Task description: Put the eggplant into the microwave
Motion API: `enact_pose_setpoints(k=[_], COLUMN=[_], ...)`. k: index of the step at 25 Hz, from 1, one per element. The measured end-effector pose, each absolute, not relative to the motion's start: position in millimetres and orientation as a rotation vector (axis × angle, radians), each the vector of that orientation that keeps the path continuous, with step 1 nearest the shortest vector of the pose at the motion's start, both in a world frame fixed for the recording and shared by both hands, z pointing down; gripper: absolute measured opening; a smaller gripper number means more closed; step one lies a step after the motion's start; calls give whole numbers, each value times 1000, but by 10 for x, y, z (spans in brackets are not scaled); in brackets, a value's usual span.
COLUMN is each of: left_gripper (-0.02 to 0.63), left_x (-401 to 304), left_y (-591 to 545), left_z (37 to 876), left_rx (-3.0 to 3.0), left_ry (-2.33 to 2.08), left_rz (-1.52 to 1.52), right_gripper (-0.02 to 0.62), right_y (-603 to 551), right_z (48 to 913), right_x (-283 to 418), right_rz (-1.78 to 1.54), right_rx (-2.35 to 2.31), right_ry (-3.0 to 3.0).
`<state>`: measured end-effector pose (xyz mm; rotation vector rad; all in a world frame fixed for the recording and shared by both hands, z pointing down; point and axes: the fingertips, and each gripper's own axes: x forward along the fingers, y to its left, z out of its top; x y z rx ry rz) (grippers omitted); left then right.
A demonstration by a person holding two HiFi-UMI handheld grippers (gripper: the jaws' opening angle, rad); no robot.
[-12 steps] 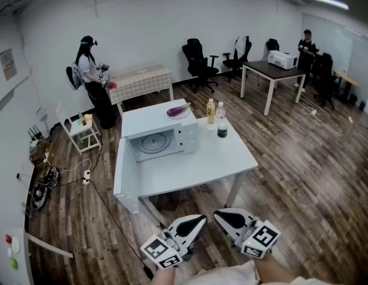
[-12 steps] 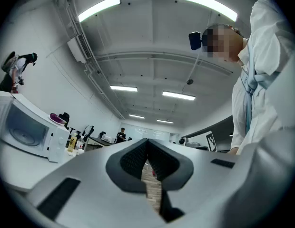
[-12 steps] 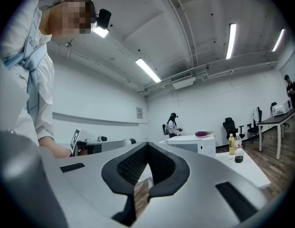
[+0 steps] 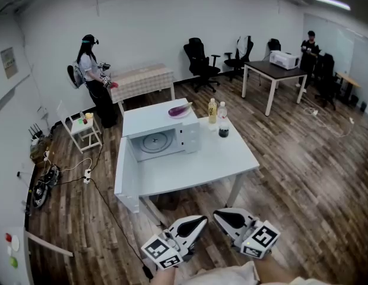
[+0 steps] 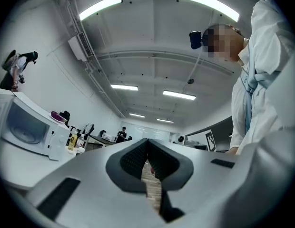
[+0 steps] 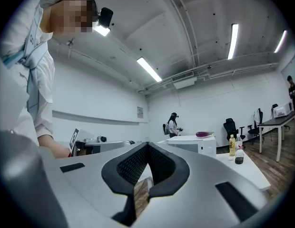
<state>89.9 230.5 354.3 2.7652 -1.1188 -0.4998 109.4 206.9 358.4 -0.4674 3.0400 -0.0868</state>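
Observation:
A purple eggplant (image 4: 179, 110) lies on a plate on top of the white microwave (image 4: 160, 138), which stands on a white table (image 4: 213, 165). The microwave's door (image 4: 126, 177) hangs wide open to the left. Both grippers are held low and well short of the table's near edge. My left gripper (image 4: 200, 221) and my right gripper (image 4: 218, 215) are both shut and empty. In the left gripper view the left gripper (image 5: 147, 141) has the microwave (image 5: 28, 132) and eggplant (image 5: 57, 115) far to its left. In the right gripper view the right gripper (image 6: 147, 146) sees the eggplant (image 6: 203, 134) at a distance.
Two bottles (image 4: 212, 110) (image 4: 222, 123) stand on the table right of the microwave. A person (image 4: 92, 76) stands at a cloth-covered table (image 4: 142, 79) at the back left. Office chairs (image 4: 199, 55), a dark table with another microwave (image 4: 283, 59) and a second person (image 4: 308, 46) are at the back right.

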Motion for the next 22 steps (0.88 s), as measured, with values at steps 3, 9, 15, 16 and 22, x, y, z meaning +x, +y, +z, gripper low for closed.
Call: enact_pose_setpoints(k=[3, 9, 15, 16, 22], left_gripper=[2, 3, 2, 2, 2], left_x=[895, 876, 894, 899, 859], left_y=[2302, 2289, 2301, 2297, 2283], left_z=[3552, 3540, 3548, 3547, 3586], left_rx=[2761, 2762, 2767, 2767, 2759], left_ry=[-1114, -1122, -1117, -1115, -1120], left_rz=[-507, -507, -492, -491, -493], right_gripper=[32, 35, 35, 35, 35], right_y=[2056, 2058, 2062, 2060, 2038], right_z=[3591, 3556, 3566, 3568, 3604], right_x=[1086, 1072, 1069, 1070, 1038], right_rz=[-80, -103, -102, -103, -116], right_rx=[-468, -442, -453, -453, -454], right_ry=[3030, 3005, 3016, 3016, 3019])
